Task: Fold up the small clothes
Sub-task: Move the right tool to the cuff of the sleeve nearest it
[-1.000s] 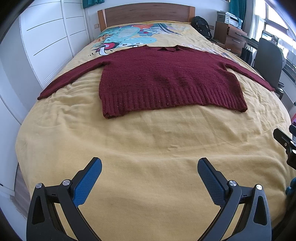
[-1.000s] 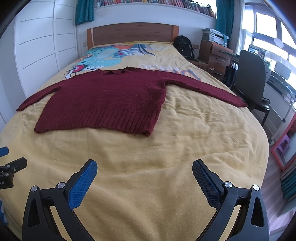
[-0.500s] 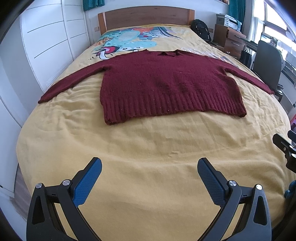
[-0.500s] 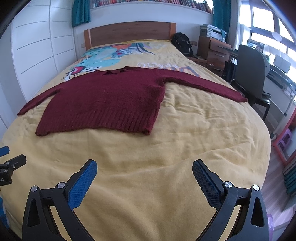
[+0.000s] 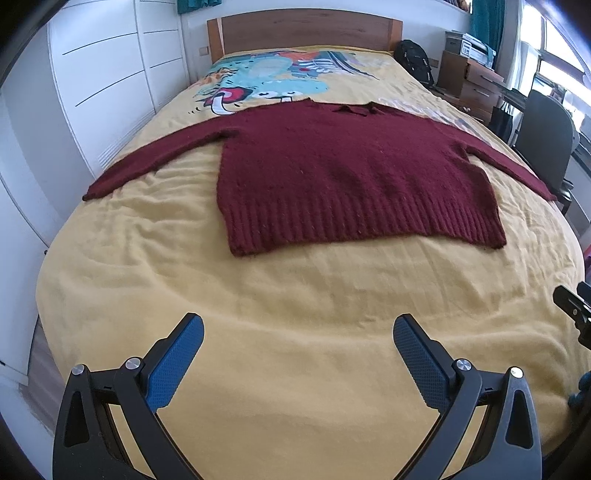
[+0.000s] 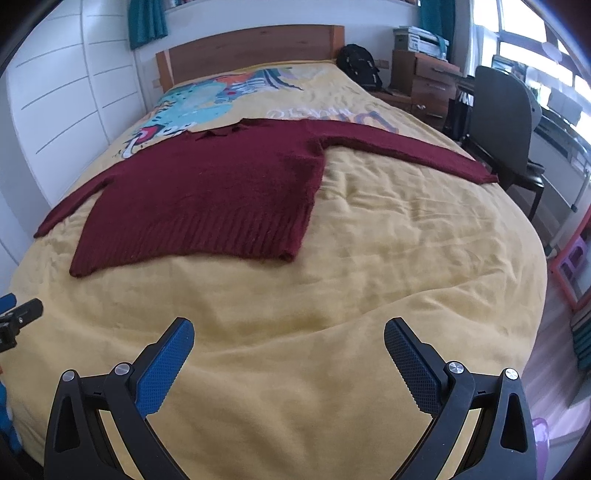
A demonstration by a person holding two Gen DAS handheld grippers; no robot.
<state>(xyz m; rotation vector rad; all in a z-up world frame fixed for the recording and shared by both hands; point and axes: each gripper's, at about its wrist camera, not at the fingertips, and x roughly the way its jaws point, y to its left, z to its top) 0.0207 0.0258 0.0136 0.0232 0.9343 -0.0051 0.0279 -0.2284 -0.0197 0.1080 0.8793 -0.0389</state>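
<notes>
While claws (image 5: 298,354) gape, sweater (image 5: 354,177) well beyond

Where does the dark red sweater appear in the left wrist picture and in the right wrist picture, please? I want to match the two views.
Left wrist: the sweater lies flat across the upper middle, both sleeves spread.
Right wrist: the sweater sits upper left; one sleeve reaches right toward the chair.
Shared landmark: the wooden headboard behind the collar.

White wardrobe (image 5: 110,81), wooden headboard (image 5: 303,31), desk chair (image 6: 502,122), bright windows (image 6: 524,33)
</notes>
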